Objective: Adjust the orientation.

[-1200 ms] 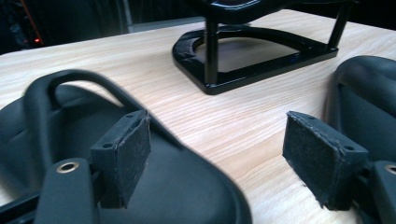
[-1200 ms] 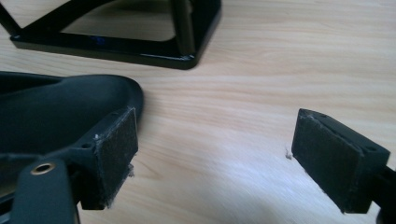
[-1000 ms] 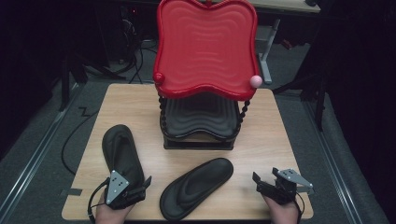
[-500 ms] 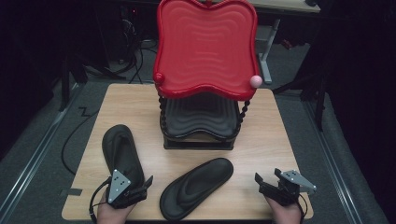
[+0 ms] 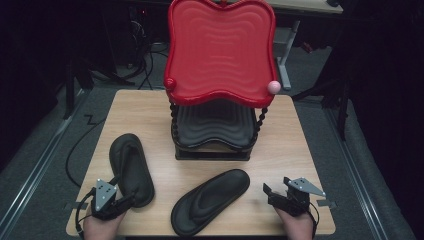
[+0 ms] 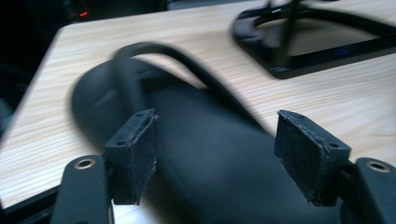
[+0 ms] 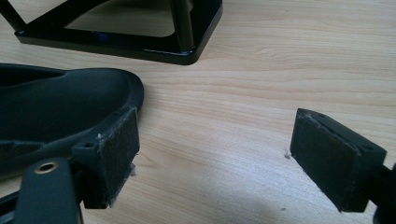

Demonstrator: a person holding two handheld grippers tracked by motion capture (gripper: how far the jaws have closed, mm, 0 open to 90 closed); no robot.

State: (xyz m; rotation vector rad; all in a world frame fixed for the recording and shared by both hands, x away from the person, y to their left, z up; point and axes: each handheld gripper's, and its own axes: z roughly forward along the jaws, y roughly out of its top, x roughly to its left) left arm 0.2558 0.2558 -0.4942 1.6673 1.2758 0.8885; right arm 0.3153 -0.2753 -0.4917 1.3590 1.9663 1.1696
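Observation:
Two black flip-flops lie on the wooden table. The left flip-flop has my left gripper at its heel end. The jaws stand apart over the sole and short of the strap. They have just been closing a little, and the pads press on nothing. The right flip-flop lies slantwise at the front middle. My right gripper is open just right of its end, with bare wood between the jaws.
A two-tier stand rises at the table's middle back: a red wavy tray on top, a black tray beneath, on a black frame base. Cables run on the floor to the left.
My left gripper has shifted left along the front edge, still at the left flip-flop's heel. The right gripper and both flip-flops have kept their places.

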